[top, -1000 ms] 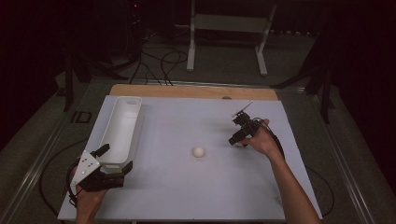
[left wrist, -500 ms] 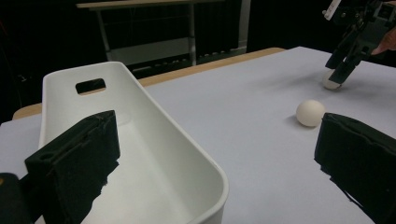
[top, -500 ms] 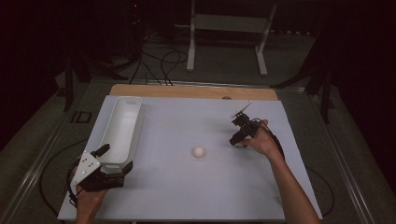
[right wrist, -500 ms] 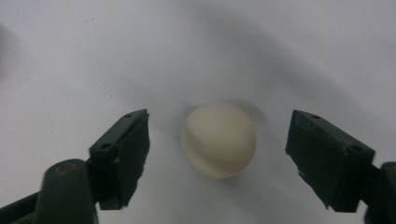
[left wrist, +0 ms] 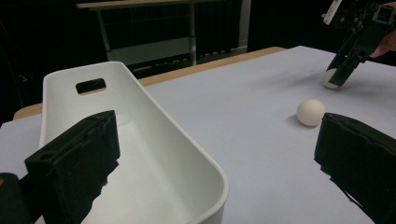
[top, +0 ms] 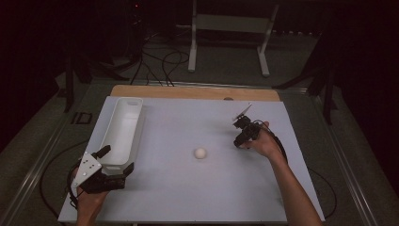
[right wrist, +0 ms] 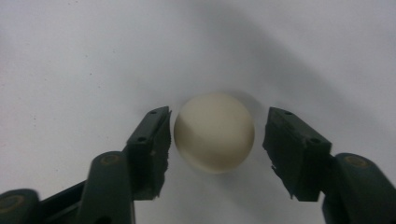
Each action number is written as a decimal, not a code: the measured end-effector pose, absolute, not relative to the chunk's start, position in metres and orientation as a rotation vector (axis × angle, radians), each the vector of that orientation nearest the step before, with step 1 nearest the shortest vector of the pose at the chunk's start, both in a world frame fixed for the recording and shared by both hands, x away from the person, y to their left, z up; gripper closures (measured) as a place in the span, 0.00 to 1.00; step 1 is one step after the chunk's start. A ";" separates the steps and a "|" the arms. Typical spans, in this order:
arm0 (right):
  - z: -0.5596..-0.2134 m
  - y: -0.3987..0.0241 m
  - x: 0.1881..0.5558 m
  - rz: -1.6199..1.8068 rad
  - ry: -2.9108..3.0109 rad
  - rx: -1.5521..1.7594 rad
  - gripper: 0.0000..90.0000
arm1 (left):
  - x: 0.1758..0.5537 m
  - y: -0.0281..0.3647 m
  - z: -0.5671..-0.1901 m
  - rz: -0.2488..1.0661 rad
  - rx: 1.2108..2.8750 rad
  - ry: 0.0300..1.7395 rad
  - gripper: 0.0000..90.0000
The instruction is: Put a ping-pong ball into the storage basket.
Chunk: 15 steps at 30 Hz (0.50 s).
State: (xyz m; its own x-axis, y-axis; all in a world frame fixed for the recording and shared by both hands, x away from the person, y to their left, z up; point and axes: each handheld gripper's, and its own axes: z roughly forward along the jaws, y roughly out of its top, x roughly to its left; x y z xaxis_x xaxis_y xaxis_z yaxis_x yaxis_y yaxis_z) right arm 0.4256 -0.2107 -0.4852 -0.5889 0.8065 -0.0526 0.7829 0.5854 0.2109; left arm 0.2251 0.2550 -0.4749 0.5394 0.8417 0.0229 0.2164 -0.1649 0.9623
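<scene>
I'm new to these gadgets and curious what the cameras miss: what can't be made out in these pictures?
- Right gripper view: the right gripper has just been closing around the cream ball; whether its left pad touches yet is too close to tell.
- Left gripper view: the white tray is cut off by the bottom edge, and the left gripper covers part of its floor.
- High view: the room behind the table is too dark.

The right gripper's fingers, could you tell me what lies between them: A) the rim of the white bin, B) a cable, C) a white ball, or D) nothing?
C: in the right gripper view a white ball sits on the table between the fingers of the right gripper, which have just been closing, a slim gap still showing on each side.
</scene>
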 end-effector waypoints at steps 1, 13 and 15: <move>-0.485 -0.211 0.426 0.247 2.668 1.350 0.49 | 0.225 0.255 -0.475 0.711 1.679 0.900 0.01; -0.485 -0.210 0.425 0.262 2.669 1.329 0.56 | 0.225 0.255 -0.475 0.712 1.680 0.900 0.01; -0.484 -0.210 0.424 0.275 2.663 1.339 0.56 | 0.225 0.255 -0.475 0.712 1.681 0.900 0.01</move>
